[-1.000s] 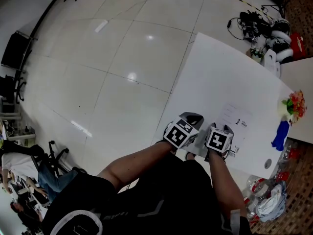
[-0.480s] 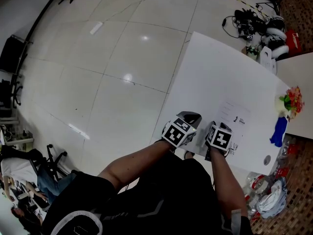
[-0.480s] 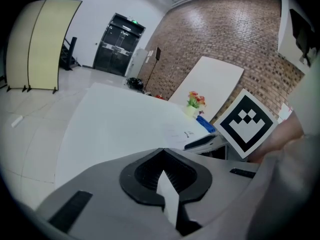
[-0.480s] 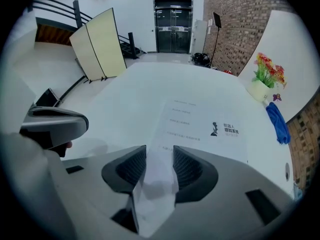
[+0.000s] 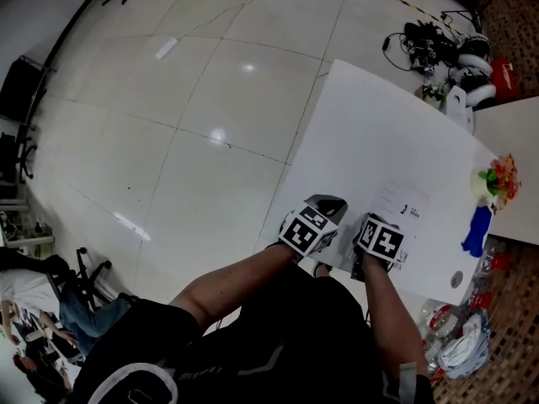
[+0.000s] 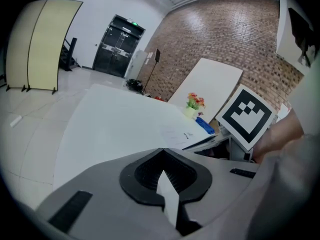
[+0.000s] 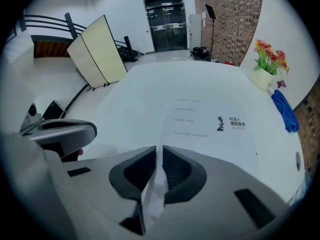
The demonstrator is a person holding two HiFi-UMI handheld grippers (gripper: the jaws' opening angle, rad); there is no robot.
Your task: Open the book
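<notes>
**Both claws clamped on the book at the table's near edge**

The jaws of the right gripper [image 7: 159,154] have just been closing. They are seen pressed on a thin white leaf of the book [image 7: 210,121], which stands up between the dark pads. The jaws of the left gripper [image 6: 163,156] are likewise brought together on a thin white edge that appears to belong to the same book. Whether that edge is cover or page cannot be told.

The two grippers are held side by side and close together, with the right one's marker cube [image 6: 247,116] seen just beside the left. The rest of the book is laid flat beyond the jaws, its white face printed with a few lines and a small dark figure. It is borne by a white table [image 7: 150,94], close to the edge nearest the person.

Well apart from the book, at the table's right end, a pot of flowers [image 7: 267,54] and a blue cloth [image 7: 285,111] are set. Behind them a brick wall [image 7: 225,14] is seen. Dark double doors [image 7: 167,24] and a cream folding screen [image 7: 97,51] stand across the glossy floor.
</notes>
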